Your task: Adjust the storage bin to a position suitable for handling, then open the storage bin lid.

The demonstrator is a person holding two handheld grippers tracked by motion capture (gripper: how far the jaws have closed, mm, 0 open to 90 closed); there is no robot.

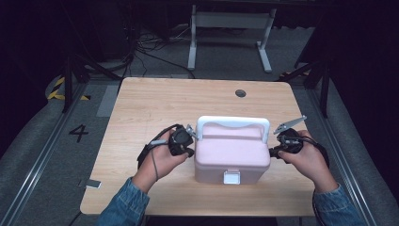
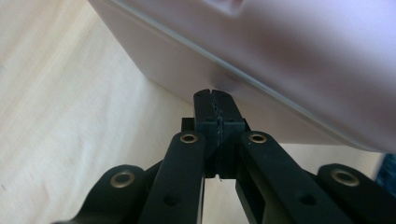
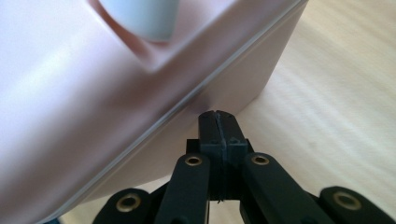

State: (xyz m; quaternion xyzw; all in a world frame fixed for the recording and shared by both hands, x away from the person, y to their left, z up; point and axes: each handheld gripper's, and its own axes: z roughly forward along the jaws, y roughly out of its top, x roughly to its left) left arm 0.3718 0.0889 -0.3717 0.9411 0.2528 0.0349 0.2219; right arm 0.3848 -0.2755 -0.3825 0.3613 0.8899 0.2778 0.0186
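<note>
High view: pink box pressed between two claws

Seen sitting near the middle of the wooden surface (image 1: 141, 103): pink box (image 1: 231, 153), white handle (image 1: 233, 122) upright, white latch (image 1: 231, 177) facing the person. Left claw (image 2: 215, 100) clenched on nothing, tips against the box's left side. Right claw (image 3: 218, 120) likewise clenched, tips against the right side below the lid seam.

The pink box (image 1: 232, 155) stands near the table's (image 1: 155, 99) front edge, midway along. Both grippers flank its ends. Table surface toward the far edge and both far corners is unobstructed.
</note>
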